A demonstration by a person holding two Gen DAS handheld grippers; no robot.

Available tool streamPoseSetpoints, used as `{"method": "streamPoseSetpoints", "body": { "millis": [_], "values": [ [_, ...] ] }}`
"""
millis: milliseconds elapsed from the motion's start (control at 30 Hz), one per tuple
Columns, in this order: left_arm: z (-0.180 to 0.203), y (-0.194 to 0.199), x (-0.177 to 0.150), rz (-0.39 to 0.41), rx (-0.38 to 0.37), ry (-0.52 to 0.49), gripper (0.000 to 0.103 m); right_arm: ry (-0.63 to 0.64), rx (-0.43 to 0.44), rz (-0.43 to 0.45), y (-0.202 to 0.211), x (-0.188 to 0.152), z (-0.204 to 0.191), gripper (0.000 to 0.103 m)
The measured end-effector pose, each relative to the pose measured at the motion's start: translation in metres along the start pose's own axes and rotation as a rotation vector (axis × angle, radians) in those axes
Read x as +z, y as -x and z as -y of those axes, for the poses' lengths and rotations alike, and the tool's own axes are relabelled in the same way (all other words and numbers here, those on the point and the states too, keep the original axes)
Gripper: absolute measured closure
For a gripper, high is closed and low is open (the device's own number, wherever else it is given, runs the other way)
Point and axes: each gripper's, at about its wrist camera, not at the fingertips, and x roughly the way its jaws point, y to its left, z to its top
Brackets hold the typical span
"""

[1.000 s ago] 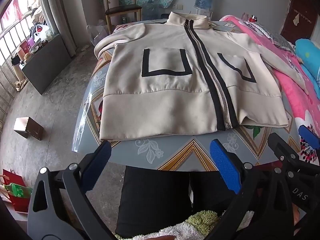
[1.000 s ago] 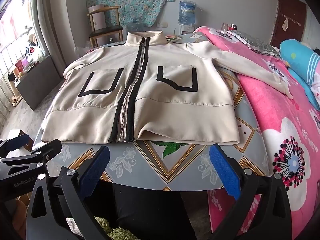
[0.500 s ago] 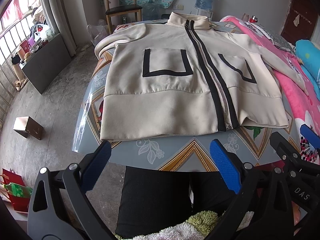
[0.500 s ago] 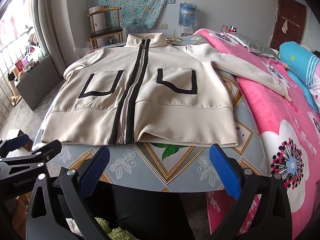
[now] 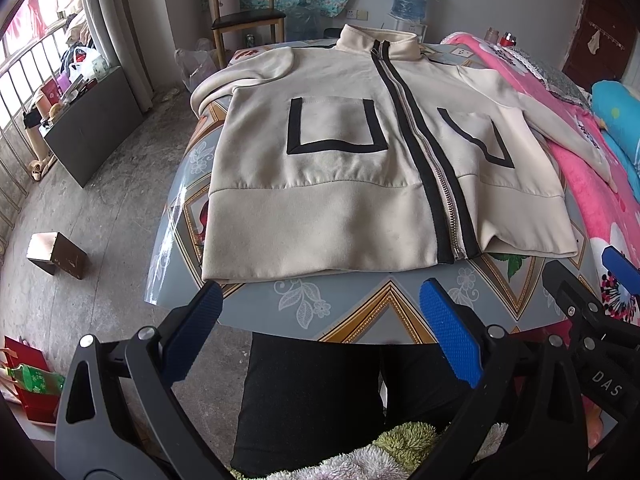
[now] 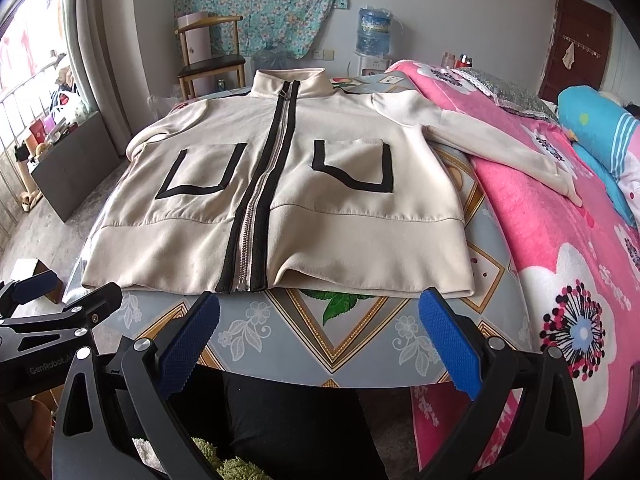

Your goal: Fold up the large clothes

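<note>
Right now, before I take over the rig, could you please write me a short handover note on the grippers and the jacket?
Left gripper: open, empty, held short of the table's near edge, in front of the hem.
Right gripper: open, empty, likewise short of the near edge.
Jacket: cream with black trim, lying flat and front up on the patterned table, zipped, collar at the far end. One sleeve stretches out onto the pink blanket; the other sleeve lies bent along the opposite side.
Done: jacket spread out.
Left: every fold; no fold has been made yet.
</note>
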Motion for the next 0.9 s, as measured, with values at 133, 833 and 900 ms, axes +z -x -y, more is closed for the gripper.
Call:
{"method": "streamPoseSetpoints", "body": {
  "millis": [133,833,900],
  "values": [
    [-0.005,0.001,0.002,-0.001,-0.002,0.004,0.008,0.002,0.001,0.004,0.000,0.001,-0.001,0.006],
    [-0.013,-0.005,0.001,-0.010,-0.001,0.007,0.008,-0.001,-0.008,0.001,-0.004,0.003,-0.002,0.006],
    [-0.014,-0.009,0.002,-0.017,-0.002,0.009,0.008,-0.004,-0.014,0.000,-0.007,0.005,-0.002,0.006]
  ]
}}
